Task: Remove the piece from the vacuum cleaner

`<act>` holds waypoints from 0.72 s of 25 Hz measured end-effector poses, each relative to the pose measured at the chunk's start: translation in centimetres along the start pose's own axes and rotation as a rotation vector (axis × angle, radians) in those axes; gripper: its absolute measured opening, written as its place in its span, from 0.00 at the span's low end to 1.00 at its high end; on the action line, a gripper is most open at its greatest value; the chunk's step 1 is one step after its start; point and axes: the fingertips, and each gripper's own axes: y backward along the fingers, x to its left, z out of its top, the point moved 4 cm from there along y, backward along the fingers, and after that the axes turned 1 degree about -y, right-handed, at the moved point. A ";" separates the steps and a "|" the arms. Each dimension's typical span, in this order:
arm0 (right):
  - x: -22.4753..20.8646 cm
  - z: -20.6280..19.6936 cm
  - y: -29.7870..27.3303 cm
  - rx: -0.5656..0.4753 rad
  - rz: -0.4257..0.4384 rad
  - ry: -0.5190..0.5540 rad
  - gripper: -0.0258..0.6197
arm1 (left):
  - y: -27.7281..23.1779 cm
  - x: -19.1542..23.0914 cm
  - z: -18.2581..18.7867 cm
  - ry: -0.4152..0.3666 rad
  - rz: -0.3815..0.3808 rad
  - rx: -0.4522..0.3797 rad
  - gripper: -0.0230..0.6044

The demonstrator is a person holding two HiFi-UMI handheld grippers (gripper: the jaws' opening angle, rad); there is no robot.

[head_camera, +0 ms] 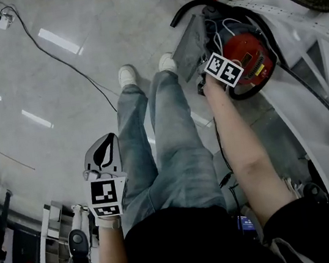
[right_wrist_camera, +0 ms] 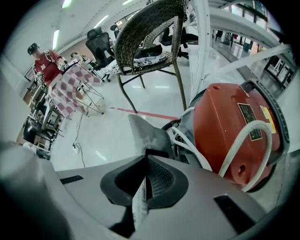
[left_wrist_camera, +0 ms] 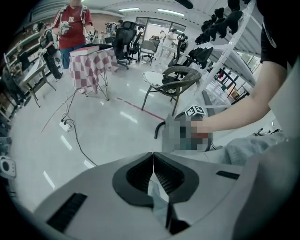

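Over the floor, left hand-held gripper pressed together; right hand-held gripper pinches one grey piece.

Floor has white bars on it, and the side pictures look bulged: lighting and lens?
Head view: the bars on the floor are ceiling lights mirrored in its gloss. Left gripper view: wide-angle bulge, dark corners. Right gripper view: same bulge; the red vacuum cleaner is crisp, the grey panel near the lens softer.
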 end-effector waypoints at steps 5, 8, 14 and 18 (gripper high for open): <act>0.3 -0.4 0.1 0.003 0.038 -0.071 0.10 | -0.1 -0.3 -0.5 -0.001 -0.008 0.007 0.07; 0.8 -0.5 0.0 0.004 0.053 -0.096 0.10 | -0.2 -0.4 -0.6 0.003 -0.012 0.007 0.07; 1.3 -0.4 -0.3 0.008 0.058 -0.052 0.10 | -0.3 -0.6 -0.9 0.006 -0.015 0.010 0.07; 1.7 -0.2 -0.7 0.013 0.060 -0.003 0.10 | -0.4 -0.6 -1.3 0.012 -0.015 0.016 0.07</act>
